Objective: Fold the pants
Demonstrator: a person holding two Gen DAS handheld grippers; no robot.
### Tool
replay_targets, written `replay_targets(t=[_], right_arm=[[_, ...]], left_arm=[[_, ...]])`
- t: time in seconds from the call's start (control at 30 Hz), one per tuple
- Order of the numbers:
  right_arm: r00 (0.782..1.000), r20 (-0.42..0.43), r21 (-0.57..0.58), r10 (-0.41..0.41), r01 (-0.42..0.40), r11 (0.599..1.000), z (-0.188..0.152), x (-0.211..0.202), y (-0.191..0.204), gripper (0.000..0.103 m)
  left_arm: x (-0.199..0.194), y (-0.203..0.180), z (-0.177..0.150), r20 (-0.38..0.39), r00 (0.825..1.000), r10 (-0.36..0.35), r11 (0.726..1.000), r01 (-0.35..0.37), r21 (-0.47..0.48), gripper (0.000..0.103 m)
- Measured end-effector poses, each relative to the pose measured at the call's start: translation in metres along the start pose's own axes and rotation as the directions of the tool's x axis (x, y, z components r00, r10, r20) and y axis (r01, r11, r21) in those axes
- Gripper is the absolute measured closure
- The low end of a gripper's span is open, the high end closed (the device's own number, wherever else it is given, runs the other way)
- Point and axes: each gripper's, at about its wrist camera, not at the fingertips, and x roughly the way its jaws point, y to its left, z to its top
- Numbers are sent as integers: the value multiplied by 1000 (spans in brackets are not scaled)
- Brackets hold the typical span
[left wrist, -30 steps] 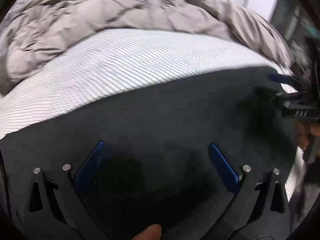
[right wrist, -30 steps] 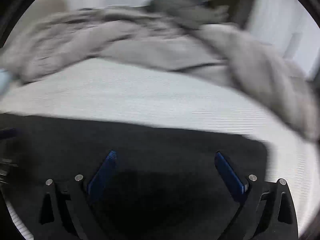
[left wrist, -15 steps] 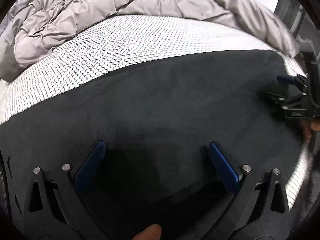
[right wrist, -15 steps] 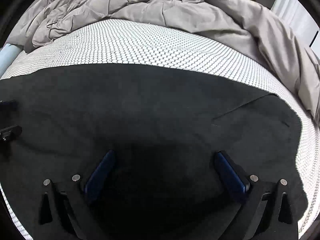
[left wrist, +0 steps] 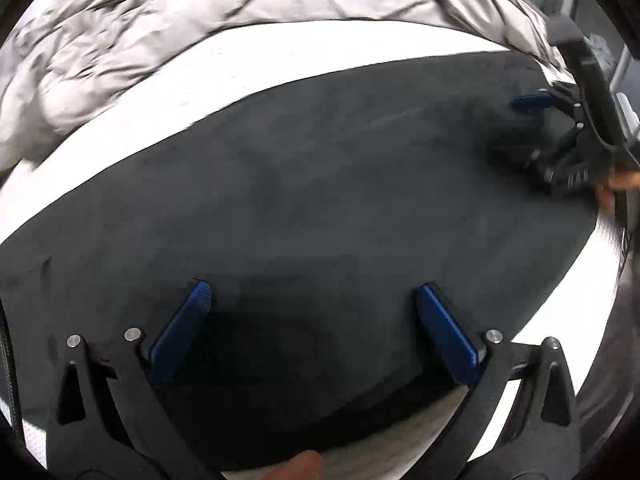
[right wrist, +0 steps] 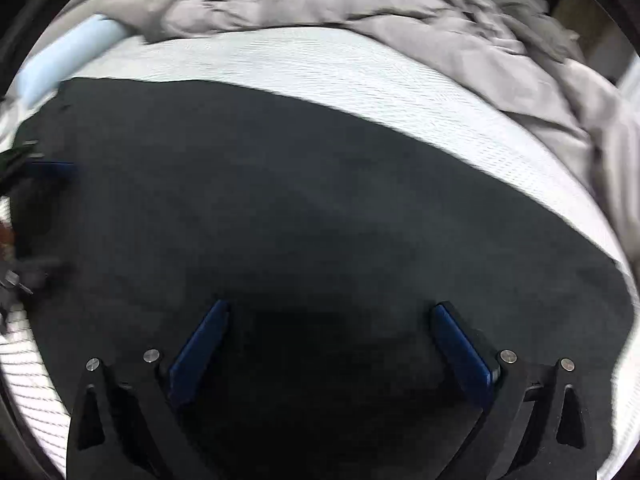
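Observation:
The black pants (left wrist: 320,200) lie flat and spread across the white patterned bed sheet (left wrist: 280,52); they also fill the right wrist view (right wrist: 320,220). My left gripper (left wrist: 312,296) is open and empty, its blue pads just above the pants near the front edge. My right gripper (right wrist: 330,312) is open and empty over the pants. The right gripper also shows in the left wrist view (left wrist: 536,128) at the far right, over the pants. The left gripper shows at the left edge of the right wrist view (right wrist: 36,184), blurred.
A rumpled grey duvet (left wrist: 180,28) is piled along the far side of the bed, also seen in the right wrist view (right wrist: 400,12). A pale blue pillow (right wrist: 72,52) lies at the far left. The bed's front edge (left wrist: 400,440) runs below the left gripper.
Both views have shifted: the left gripper has pulled back toward the front edge, where white sheet now shows below the pants. Both grippers stay open.

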Motion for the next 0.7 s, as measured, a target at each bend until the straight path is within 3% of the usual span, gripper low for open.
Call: replay_targets(t=[0.03, 0.1, 0.17, 0.27, 0.33, 0.4, 0.5, 0.6, 0.67, 0.7], right_arm=[[1000, -7, 14, -26, 26, 1000, -2, 1, -8, 1], [999, -34, 105, 33, -29, 994, -8, 4, -31, 1], [999, -35, 115, 25, -21, 993, -8, 2, -35, 0], [1000, -1, 80, -16, 16, 997, 1, -11, -15, 0], [997, 60, 57, 48, -51, 997, 12, -25, 5, 0], [990, 96, 37, 107, -111, 993, 16, -29, 25, 0], [981, 92, -28, 173, -172, 985, 32, -11, 63, 1], [987, 40, -65, 158, -155, 986, 42, 8, 88, 2], [994, 45, -63, 96, -93, 994, 42, 11, 79, 2], [999, 35, -31, 14, -13, 999, 40, 13, 65, 1]], left_arm=[[-4, 17, -5, 4, 1000, 16, 999, -16, -32, 1], [-7, 44, -16, -2, 998, 58, 994, -58, -95, 1], [-14, 61, -21, 13, 999, 44, 986, -42, -160, 1], [-25, 59, -16, 56, 998, 38, 985, -28, -172, 1], [-22, 52, -3, 68, 997, 25, 985, -13, -175, 1], [-7, 48, 9, 27, 999, 27, 982, -21, -190, 1], [16, 48, 17, -29, 998, 60, 981, -64, -181, 7], [14, 63, 17, -18, 998, 64, 985, -66, -160, 22], [9, 72, 11, 1, 999, 43, 987, -42, -156, 35], [5, 78, 7, 9, 999, 52, 987, -50, -156, 39]])
